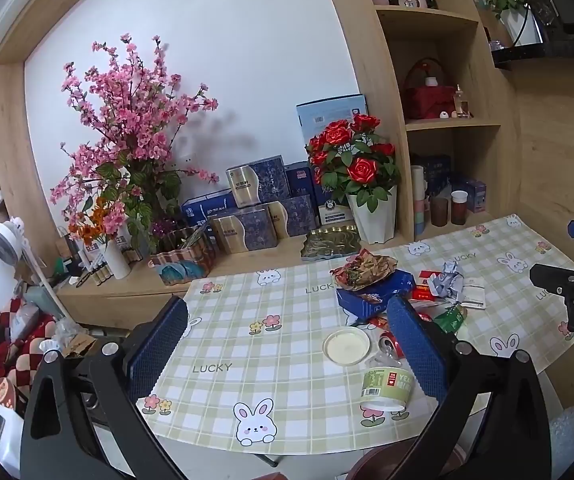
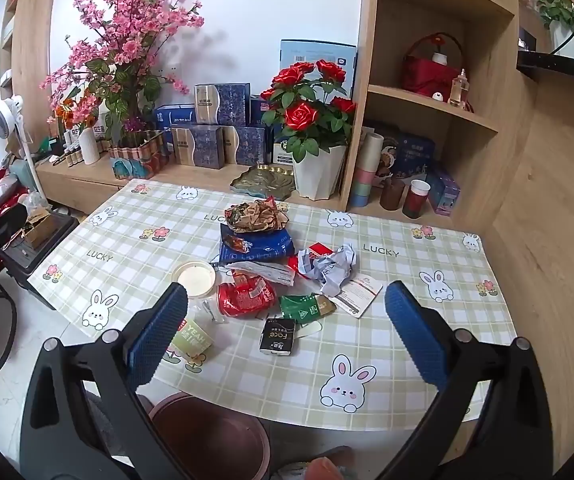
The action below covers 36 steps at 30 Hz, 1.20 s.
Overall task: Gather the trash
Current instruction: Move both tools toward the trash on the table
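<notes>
Both jaws wide, empty — left gripper [image 1: 287,344], right gripper [image 2: 286,332] above checked table [image 2: 407,360]; crushed red can [image 2: 247,299] at 11 o'clock.

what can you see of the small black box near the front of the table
The small black box is a flat cardboard pack, black with white lettering on top and a pale lower end. It lies flat on the checked tablecloth, closed, at the near edge of the trash pile, just below a green wrapper. Nothing grips it.

Both wrist views angled down, near, sharing table [image 1: 247,344]
</notes>
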Tool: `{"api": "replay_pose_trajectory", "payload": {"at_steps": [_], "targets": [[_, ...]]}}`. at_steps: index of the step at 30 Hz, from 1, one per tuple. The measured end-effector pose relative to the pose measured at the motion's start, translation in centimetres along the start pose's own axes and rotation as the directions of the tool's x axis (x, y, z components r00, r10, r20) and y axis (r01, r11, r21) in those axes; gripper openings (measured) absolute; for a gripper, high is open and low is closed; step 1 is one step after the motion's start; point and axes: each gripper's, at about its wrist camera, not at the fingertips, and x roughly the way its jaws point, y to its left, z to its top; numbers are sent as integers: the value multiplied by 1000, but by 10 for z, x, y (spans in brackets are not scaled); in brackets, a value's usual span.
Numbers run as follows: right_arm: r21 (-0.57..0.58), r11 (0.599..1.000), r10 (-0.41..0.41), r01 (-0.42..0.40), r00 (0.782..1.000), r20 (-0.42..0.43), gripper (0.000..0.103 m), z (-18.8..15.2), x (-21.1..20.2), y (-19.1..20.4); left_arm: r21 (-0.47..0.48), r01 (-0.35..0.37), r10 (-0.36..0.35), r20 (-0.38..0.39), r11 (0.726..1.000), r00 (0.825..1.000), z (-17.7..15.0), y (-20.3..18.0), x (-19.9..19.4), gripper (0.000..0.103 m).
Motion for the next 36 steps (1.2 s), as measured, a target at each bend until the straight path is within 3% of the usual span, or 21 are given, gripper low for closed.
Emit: {"api": "replay_pose_trajectory", "payload": {"at_steps": [36], "targets": [[-8, 1000, -12, 12, 1000, -19, 97, -1, 8, 4, 4, 0, 0, -10, 1000, 1000, -13, -8, 7, 98]]}}
